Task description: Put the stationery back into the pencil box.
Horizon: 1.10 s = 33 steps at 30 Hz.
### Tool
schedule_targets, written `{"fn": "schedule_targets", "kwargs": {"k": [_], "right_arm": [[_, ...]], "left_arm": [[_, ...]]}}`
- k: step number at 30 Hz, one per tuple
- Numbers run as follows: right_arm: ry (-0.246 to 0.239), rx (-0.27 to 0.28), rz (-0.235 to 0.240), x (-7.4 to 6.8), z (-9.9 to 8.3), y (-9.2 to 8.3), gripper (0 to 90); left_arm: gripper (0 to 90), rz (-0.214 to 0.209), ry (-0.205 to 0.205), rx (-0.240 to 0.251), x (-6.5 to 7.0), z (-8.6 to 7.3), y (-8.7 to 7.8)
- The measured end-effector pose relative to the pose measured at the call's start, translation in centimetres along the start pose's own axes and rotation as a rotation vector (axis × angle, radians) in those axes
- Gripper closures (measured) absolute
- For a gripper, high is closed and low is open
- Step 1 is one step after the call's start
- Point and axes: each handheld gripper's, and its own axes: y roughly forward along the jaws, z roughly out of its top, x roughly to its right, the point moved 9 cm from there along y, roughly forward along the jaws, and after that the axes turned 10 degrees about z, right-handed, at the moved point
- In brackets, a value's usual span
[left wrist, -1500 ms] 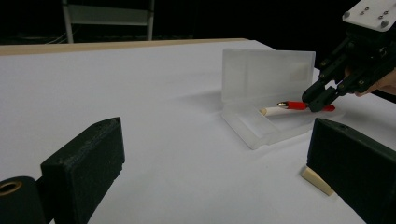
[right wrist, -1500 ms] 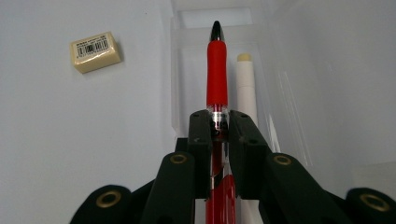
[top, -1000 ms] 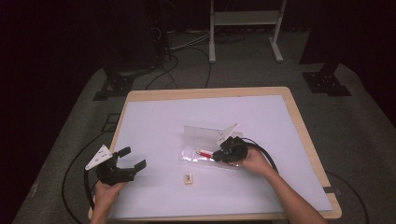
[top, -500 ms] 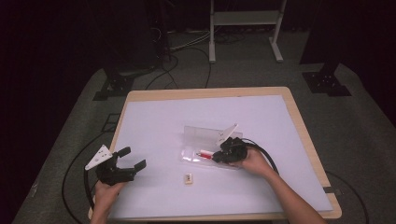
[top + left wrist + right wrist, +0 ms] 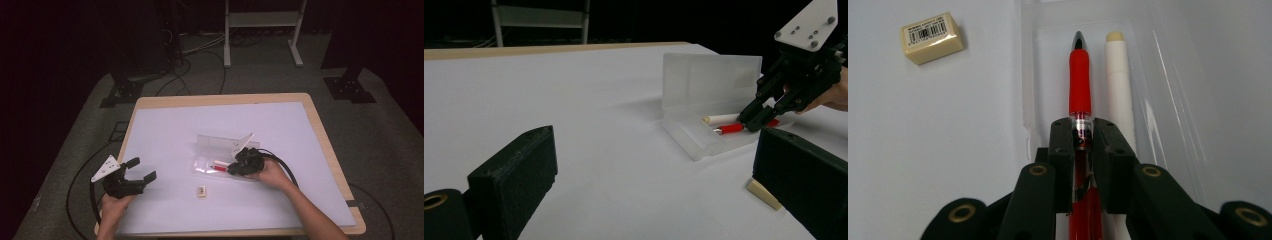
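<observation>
Closest to me, the left gripper (image 5: 135,176) just hovers near the table's (image 5: 165,125) front-left edge, jaws spread wide with nothing between them. A bit further in, the little eraser (image 5: 201,191) lies loose on the white surface. Then the right gripper (image 5: 1082,132), jaws pinched on the red pen (image 5: 1079,85) low in the clear pencil case (image 5: 704,87), right beside a white pen (image 5: 1119,85).

My worry: if the grip is off-centre, the pen could twist on release and roll against the case's lip. The right gripper view shows the barrel clamped between the pads; the high view is too small for that. The left gripper view shows the lid standing upright behind.
</observation>
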Motion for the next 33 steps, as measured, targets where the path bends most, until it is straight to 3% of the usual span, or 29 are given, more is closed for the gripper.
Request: {"fn": "schedule_targets", "kwargs": {"k": [33], "right_arm": [[0.012, 0.067, -0.044, 0.0, 0.7, -2.4, 62.4]], "left_arm": [[3.6, -0.001, 0.002, -0.002, 0.0, 0.0, 0.1]]}}
